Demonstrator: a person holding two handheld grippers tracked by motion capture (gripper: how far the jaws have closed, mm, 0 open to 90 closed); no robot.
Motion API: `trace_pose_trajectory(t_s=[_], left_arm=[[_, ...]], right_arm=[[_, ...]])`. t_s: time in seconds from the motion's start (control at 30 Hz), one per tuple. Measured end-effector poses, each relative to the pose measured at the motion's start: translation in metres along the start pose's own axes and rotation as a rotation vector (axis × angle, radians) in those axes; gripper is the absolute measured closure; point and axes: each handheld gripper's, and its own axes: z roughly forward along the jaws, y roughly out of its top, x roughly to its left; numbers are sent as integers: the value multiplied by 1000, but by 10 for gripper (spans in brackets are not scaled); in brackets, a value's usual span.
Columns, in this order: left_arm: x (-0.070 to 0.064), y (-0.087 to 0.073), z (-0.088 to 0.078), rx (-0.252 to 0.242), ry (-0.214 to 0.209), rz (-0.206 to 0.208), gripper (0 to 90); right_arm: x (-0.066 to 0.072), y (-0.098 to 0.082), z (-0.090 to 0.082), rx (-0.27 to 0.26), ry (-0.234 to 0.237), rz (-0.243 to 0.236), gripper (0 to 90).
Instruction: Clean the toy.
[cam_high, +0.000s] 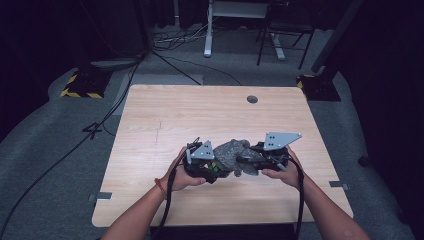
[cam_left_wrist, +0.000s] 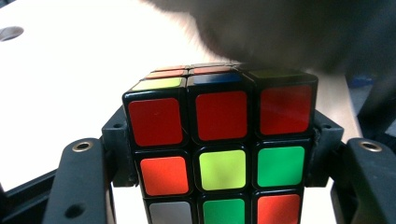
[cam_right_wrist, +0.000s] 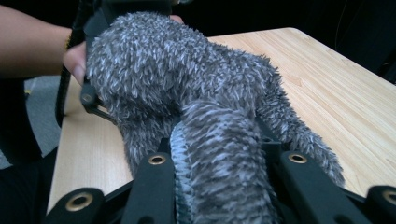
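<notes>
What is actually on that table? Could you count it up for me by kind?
Puzzle cube, with coloured stickers, clamped in the left gripper: 1
Fuzzy grey cloth, pinched by the right gripper: 1
Handheld grippers: 2
Total: 4 things over the wooden table.

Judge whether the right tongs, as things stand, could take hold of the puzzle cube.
Probably not. The right tongs are shut on the grey fuzzy cloth, which drapes between them and the puzzle cube; the left tongs already clamp the cube's sides.
</notes>
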Motion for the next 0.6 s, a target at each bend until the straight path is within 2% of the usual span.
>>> trace_pose_trajectory(t_s=[0.07,0.17,0.47,0.6], left_arm=[[-5,2,1,13,5,27,327],[-9,2,2,22,5,44,327],[-10,2,-2,-5,1,45,327],[-11,5,-8,-37,3,45,328]], right_arm=[[2,0,5,15,-9,-7,688],[3,-1,11,55,-35,-37,688],[-10,-14,14,95,-87,-19,691],[-14,-19,12,127,-115,-20,691]])
